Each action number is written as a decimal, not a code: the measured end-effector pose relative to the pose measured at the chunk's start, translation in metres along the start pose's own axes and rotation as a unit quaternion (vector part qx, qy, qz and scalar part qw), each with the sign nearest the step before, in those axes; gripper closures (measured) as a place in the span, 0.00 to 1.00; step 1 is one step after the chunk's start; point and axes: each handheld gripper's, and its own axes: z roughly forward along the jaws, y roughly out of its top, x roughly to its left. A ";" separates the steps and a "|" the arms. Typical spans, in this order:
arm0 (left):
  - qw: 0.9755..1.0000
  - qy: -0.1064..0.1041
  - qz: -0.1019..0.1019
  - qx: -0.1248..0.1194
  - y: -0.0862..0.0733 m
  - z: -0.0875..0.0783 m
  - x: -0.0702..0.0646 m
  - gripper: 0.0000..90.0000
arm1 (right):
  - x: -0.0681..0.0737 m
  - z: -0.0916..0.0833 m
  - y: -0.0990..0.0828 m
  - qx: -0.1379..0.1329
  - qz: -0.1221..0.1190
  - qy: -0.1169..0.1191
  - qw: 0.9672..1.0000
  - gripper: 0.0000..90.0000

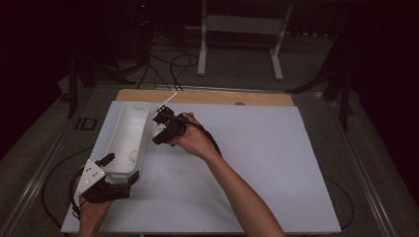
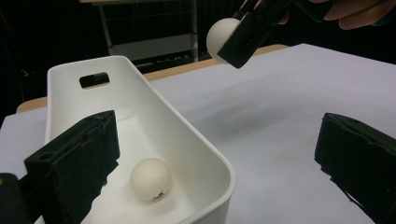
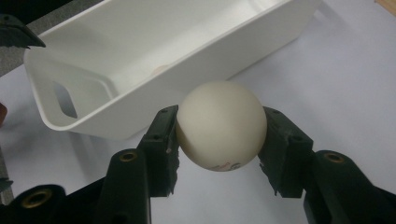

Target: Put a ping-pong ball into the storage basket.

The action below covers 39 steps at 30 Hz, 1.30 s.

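A white ball [image 3: 220,125] is clamped between the right gripper's [image 3: 219,140] 2 black jaws, held in the air just beside the long right wall of a white bin [image 1: 129,129].

In the right gripper view the jaws press the ball from both sides, small red and dark printing showing on its underside, with the bin's wall and a handle slot just beyond it. The bin sits on a white sheet [image 1: 257,163] near the tabletop's left edge, its far end close to the far left corner. 1 more ball [image 2: 150,178] lies on the bin's floor toward the near end. The left gripper [image 1: 106,180] is at the bin's near end with its jaws spread wide, 1 jaw inside the bin and the other outside its right wall, gripping nothing. The person's right hand [image 1: 195,140] holds the right gripper above the sheet.
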 end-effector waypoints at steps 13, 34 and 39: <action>1.000 -0.001 0.000 0.000 0.000 0.000 0.000 0.01 | 0.006 0.001 0.006 -0.011 -0.007 0.003 1.000 0.56; 1.000 -0.001 0.000 0.000 0.000 0.000 0.000 0.01 | 0.017 0.005 0.016 -0.026 -0.010 0.012 1.000 0.56; 1.000 -0.001 -0.001 -0.001 0.000 -0.001 0.001 0.01 | 0.020 0.007 0.019 -0.030 -0.015 0.014 0.999 0.56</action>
